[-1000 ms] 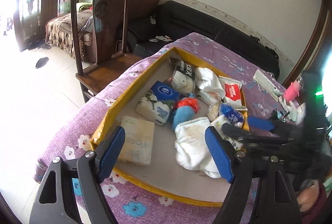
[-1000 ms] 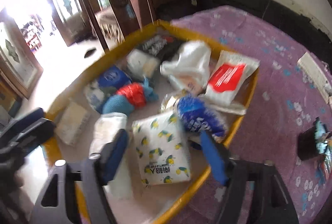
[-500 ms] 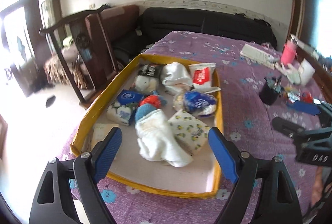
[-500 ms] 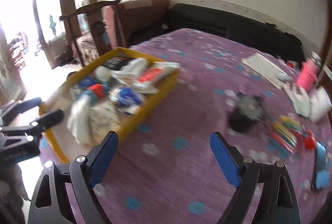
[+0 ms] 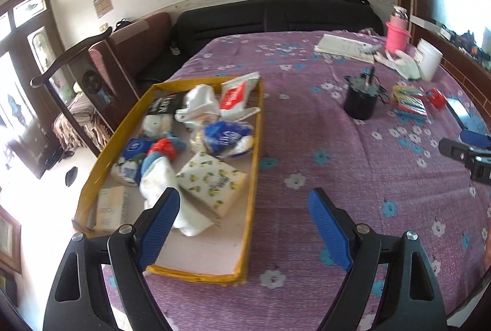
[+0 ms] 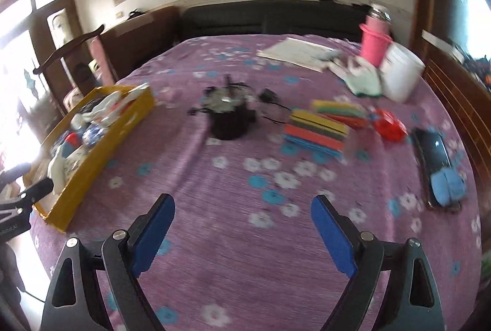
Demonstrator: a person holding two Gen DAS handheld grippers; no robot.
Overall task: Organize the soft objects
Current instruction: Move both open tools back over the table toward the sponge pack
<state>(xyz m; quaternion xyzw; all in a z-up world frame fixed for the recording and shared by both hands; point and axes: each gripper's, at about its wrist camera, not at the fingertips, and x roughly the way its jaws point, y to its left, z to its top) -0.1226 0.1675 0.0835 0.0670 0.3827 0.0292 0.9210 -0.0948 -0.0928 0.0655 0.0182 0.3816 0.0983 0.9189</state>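
Left gripper: blue-padded fingers spread wide, nothing between them, over the near end of the shallow yellow cardboard tray. Tray sits on the left of the purple flowered table, filled with soft things: white sock, lemon-print tissue pack, blue plastic bag. Right gripper: fingers also spread, empty, over bare cloth right of the tray. Striped sponge stack and black cup further off.

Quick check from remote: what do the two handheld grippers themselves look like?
Both match: the left gripper and right gripper have black cut-out frames, silver pivot screws and blue ribbed finger pads. White lettering marks the left gripper's body in the right view.
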